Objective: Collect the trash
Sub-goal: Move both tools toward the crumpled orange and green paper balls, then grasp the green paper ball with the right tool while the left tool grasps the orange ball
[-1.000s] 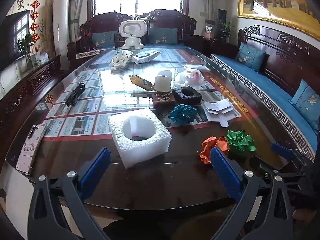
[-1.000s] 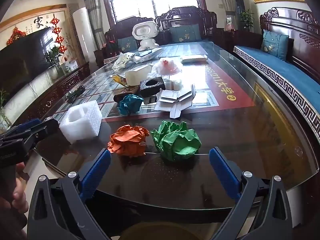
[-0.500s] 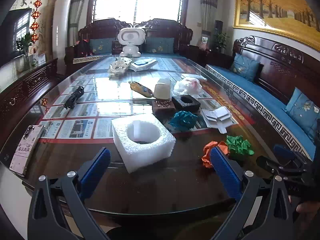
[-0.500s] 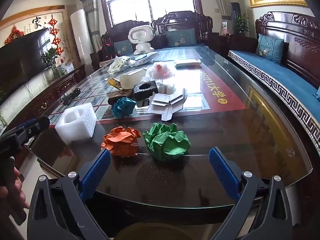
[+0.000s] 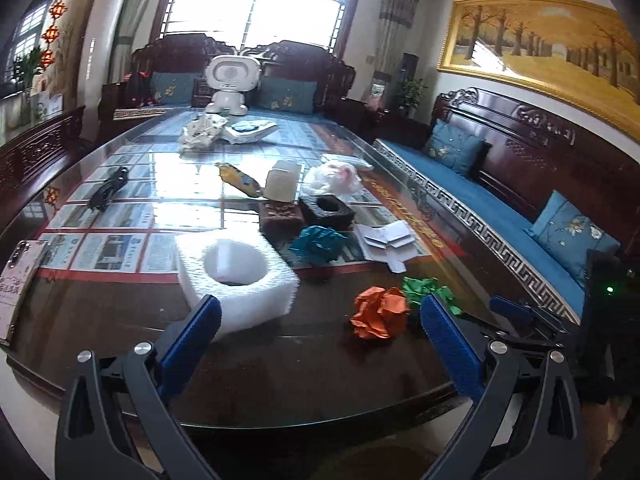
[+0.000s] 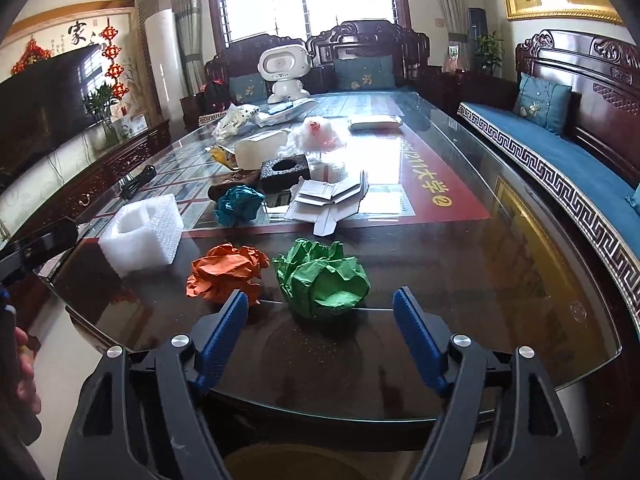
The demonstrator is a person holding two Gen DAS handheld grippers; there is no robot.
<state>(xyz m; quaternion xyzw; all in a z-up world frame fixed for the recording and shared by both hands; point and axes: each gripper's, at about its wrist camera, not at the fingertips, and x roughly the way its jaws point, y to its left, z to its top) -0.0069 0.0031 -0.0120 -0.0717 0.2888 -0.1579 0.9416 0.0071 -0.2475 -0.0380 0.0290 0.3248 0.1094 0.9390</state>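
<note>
Above table edge, right tool [image 6: 320, 312] closing, empty

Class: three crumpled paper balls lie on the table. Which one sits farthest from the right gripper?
The teal ball. It lies farther back beside the flattened white carton, while the orange ball and green ball sit just ahead of the right gripper.

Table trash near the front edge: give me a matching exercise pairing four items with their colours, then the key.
Items:
1. foam block with a round hole
2. crumpled ball beside the foam block
3. crumpled ball ahead of the right gripper
4. crumpled ball by the black foam piece

Colours:
A. teal
B. white
C. green
D. orange

Pairs: 1-B, 2-D, 3-C, 4-A
</note>
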